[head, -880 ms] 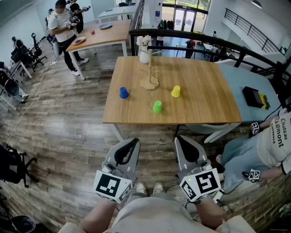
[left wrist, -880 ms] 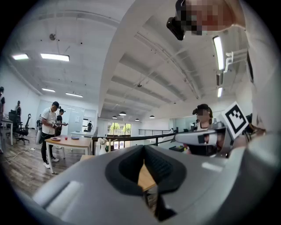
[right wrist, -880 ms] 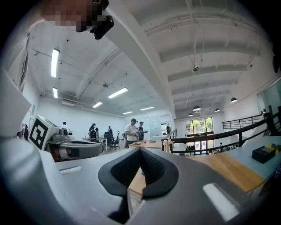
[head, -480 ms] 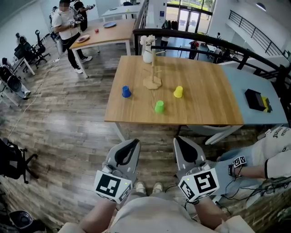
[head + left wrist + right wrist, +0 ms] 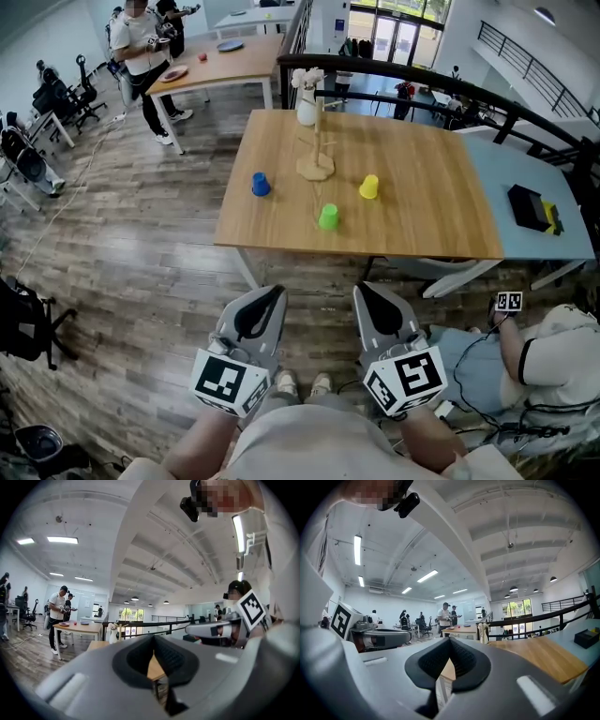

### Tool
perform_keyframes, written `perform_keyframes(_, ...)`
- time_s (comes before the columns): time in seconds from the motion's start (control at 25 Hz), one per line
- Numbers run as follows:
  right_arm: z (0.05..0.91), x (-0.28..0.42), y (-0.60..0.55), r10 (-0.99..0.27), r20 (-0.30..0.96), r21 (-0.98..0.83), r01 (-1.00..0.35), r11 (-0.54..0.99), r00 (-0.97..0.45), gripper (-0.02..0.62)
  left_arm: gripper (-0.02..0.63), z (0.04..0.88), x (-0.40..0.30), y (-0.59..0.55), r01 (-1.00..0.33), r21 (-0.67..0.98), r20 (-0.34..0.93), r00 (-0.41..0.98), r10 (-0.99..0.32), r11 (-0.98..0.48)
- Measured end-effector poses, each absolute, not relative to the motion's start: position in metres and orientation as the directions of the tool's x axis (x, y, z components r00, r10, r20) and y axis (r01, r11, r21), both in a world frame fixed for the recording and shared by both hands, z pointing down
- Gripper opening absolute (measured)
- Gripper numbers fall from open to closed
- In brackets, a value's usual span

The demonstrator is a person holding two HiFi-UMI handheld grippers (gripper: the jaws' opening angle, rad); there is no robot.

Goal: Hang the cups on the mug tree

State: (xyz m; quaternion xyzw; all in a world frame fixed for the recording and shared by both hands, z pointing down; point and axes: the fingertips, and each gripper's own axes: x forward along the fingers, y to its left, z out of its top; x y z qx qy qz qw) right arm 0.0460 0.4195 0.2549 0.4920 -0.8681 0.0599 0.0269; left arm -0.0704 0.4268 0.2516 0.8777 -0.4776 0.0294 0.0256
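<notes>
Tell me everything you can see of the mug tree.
The mug tree looks like pale wood: a thin upright post with short pegs on a flat rounded base. It stands on the wooden table, towards its far side, just in front of a white vase. Nothing hangs on it.

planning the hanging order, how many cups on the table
3: blue cup left of the mug tree, green cup near the front edge, yellow cup right of the tree. None look hidden.
</notes>
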Motion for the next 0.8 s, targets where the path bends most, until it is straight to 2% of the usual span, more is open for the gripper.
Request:
perform_keyframes(0.52, 0.271, 0.066, 0.397, -0.785, 0.106, -0.079, -0.792, 0.605, -0.610, 0.001, 0.000, 0.260, -0.054, 0.421, -0.892, 0.003, 0.074, 0.450, -0.890, -0.451)
perform_keyframes(0.8, 0.282, 0.052, 0.385, -0.738, 0.105, -0.085, -0.745, 0.661, -0.667, 0.011, 0.000, 0.271, -0.065, 0.409, -0.920, -0.002, 0.078, 0.391, -0.917, -0.392)
